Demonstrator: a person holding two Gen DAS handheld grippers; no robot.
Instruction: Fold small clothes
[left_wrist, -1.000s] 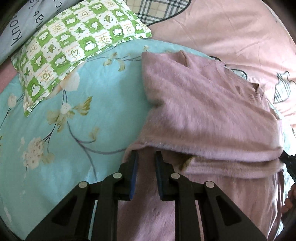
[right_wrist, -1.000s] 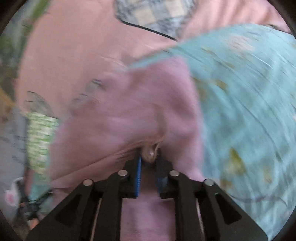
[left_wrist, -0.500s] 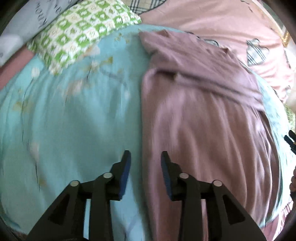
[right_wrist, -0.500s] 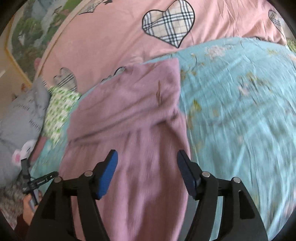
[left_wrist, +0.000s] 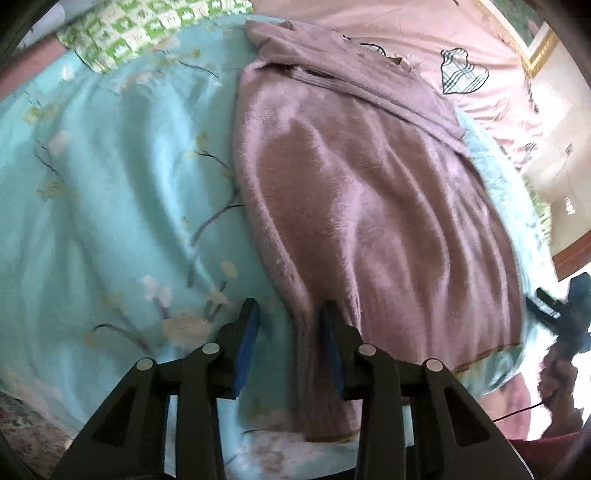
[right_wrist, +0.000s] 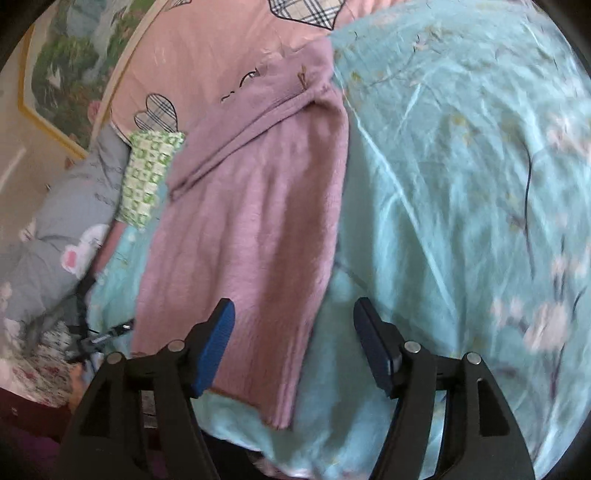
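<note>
A mauve fuzzy knit garment (left_wrist: 369, 192) lies lengthwise on the turquoise floral bedspread (left_wrist: 110, 184), its far part folded over into a band near the top. My left gripper (left_wrist: 288, 314) is open and empty, its jaws straddling the garment's near left edge. In the right wrist view the same garment (right_wrist: 251, 229) runs away from me. My right gripper (right_wrist: 291, 310) is wide open and empty above the garment's near right edge. The other gripper shows blurred at the edge of each view.
A green-and-white checked pillow (left_wrist: 147, 29) lies at the far left, also in the right wrist view (right_wrist: 147, 177). A pink sheet with plaid hearts (left_wrist: 461, 55) lies beyond the garment. A grey cushion (right_wrist: 66, 229) sits left. The bed's near edge is just below both grippers.
Both grippers let go of the garment's folded edge, opened and pulled back toward the near end. The folded-over part now lies flat at the far end.
</note>
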